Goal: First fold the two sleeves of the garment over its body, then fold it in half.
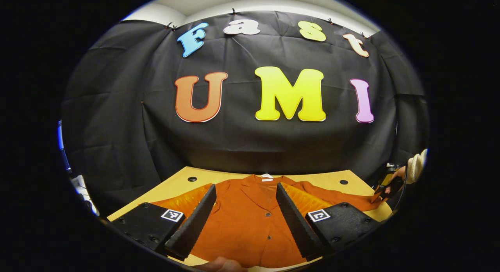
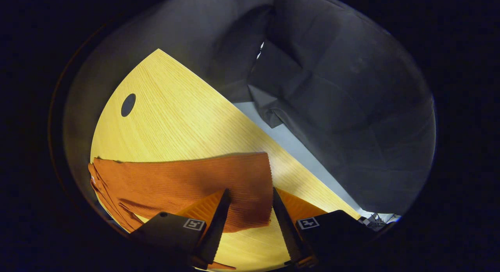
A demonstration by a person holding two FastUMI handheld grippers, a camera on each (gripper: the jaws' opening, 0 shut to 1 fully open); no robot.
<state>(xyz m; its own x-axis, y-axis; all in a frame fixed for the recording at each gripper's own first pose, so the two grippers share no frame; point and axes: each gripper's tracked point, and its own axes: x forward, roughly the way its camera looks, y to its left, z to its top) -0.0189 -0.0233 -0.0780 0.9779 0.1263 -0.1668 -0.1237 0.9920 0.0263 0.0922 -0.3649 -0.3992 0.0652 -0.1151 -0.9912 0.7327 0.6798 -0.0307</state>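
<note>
An orange button-front garment [image 1: 250, 221] lies flat on the wooden table [image 1: 175, 186], collar at the far side, both sleeves spread outward. My left gripper [image 1: 246, 186] hovers open over the garment's chest, its fingers apart with nothing between them. In the left gripper view my right gripper [image 1: 384, 190], held by a hand in a cream sleeve, sits at the end of the right-hand sleeve. In the right gripper view the sleeve [image 2: 187, 182] stretches left across the table [image 2: 175, 119]. Its cuff end lies between the spread fingers of my right gripper [image 2: 250, 191], which do not press on it.
The black cloth wall [image 1: 250, 143] rises just behind the table. Round holes sit in the tabletop's far corners [image 1: 191, 179] [image 1: 343, 182] [image 2: 128, 104]. The table edge runs diagonally right of the cuff [image 2: 312, 178], with pale floor [image 2: 297, 147] beyond. A fingertip [image 1: 220, 265] shows at the bottom edge.
</note>
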